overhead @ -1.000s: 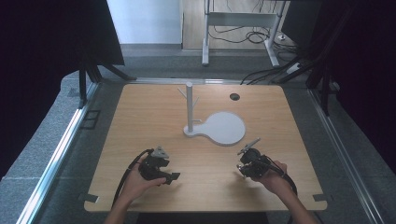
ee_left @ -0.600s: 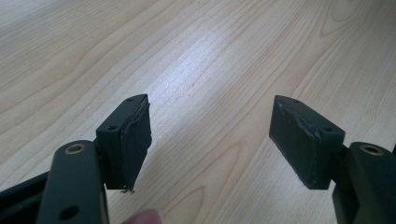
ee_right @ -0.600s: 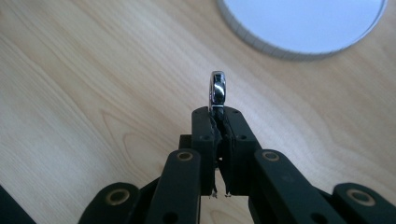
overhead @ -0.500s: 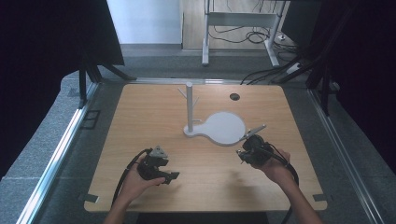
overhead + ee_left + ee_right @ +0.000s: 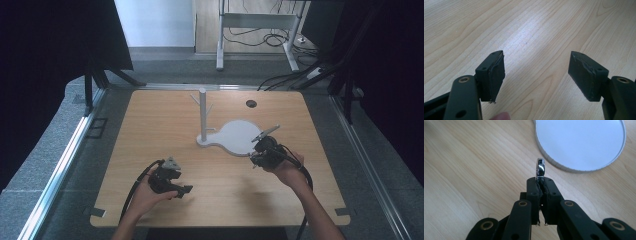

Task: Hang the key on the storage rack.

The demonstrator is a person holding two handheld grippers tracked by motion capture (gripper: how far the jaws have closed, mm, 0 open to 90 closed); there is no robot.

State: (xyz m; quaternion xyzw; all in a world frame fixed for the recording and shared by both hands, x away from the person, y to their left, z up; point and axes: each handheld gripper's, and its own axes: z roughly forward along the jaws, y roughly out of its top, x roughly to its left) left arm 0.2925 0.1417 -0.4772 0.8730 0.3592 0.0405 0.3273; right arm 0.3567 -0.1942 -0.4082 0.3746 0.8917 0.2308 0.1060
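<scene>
A white stand with a round base plate and an upright pegged post occupies the table's middle. My right gripper hovers at the plate's near right edge, shut on a slim shiny metal piece that points up and to the right. In the right gripper view the jaws pinch that chrome piece edge-on, just short of the white plate. My left gripper rests near the front left, held in a hand. In the left gripper view it is open over bare wood.
A small black hole sits in the wooden tabletop behind the stand. Metal rails run along the table's left and right sides. Cables trail from both grippers toward the front edge.
The right gripper has carried the metal piece away from the front edge, up to the white base plate's rim. The left gripper has stayed put.
</scene>
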